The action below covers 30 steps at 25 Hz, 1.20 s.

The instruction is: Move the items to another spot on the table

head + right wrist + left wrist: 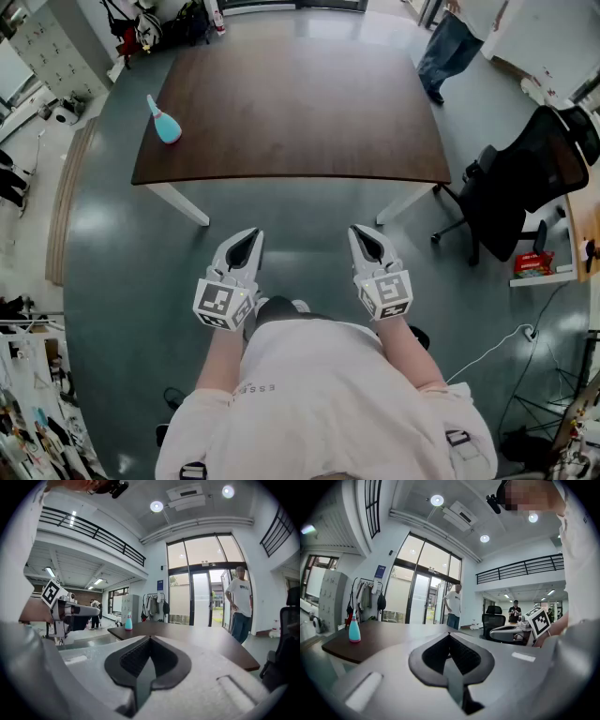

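Standing back from the table (pixel 300 103) here, both tools tucked in close to my body, so I'd say the move hasn't really started. My left gripper (pixel 247 236) is clenched with nothing in it. My right gripper (pixel 365 234) is the same, jaws pressed together on plain air. Carrying them closed and low makes sense to me at this range, since there's nothing within reach to grab.

The only item I can spot is the teal spray bottle (pixel 163 122). It sits near the table's left edge, well apart from both grippers, with a stretch of floor between me and the table.

The head view gives me the layout: where the bottle sits on the table, the gap I'd have to cross, and the office chair (pixel 525 187) off to my right. From up there the bottle looks like it's leaning, though. Both gripper views show it's actually standing upright. They also show the jaw pads meeting at the tip, which the head view doesn't make clear.

The person (pixel 240 604) by the glass doors is in full view from the grippers. From overhead only the legs show, at the top edge.

My guess is the left side goes for the bottle first, since it's over that way.
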Available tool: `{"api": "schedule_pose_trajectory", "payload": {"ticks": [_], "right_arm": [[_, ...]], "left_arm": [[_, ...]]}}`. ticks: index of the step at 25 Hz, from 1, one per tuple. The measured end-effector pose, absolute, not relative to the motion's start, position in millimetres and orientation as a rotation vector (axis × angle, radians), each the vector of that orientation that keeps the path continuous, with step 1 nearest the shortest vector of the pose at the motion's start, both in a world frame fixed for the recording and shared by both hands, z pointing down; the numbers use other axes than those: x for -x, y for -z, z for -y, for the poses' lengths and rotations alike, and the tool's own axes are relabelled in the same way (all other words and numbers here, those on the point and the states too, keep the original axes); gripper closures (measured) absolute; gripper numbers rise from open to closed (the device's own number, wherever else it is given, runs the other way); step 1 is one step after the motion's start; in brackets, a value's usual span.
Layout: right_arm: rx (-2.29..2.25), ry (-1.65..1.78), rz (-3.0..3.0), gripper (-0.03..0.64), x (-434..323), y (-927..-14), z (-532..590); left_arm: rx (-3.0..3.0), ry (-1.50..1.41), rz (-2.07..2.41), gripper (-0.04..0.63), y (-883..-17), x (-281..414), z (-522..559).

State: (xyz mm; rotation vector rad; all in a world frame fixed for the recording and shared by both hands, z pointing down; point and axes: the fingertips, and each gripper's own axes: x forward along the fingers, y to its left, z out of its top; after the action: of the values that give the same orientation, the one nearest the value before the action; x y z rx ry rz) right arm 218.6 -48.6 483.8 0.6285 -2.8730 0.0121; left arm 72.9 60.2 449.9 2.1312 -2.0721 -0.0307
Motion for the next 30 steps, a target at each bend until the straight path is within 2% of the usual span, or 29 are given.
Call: {"api": "schedule_pose_trajectory", "payload": {"ticks": [21,30], "right_arm": [[-0.647,-0.048,2.869,0.626,-213,-487,62],[-0.513,-0.064,2.877,0.626,-165,-495,67]], "left_arm": [[-2.087,0.021,2.104,0.588,-449,-61,-61],[-1.953,0.036,2.220,0.588,-453,-18,-76]]}}
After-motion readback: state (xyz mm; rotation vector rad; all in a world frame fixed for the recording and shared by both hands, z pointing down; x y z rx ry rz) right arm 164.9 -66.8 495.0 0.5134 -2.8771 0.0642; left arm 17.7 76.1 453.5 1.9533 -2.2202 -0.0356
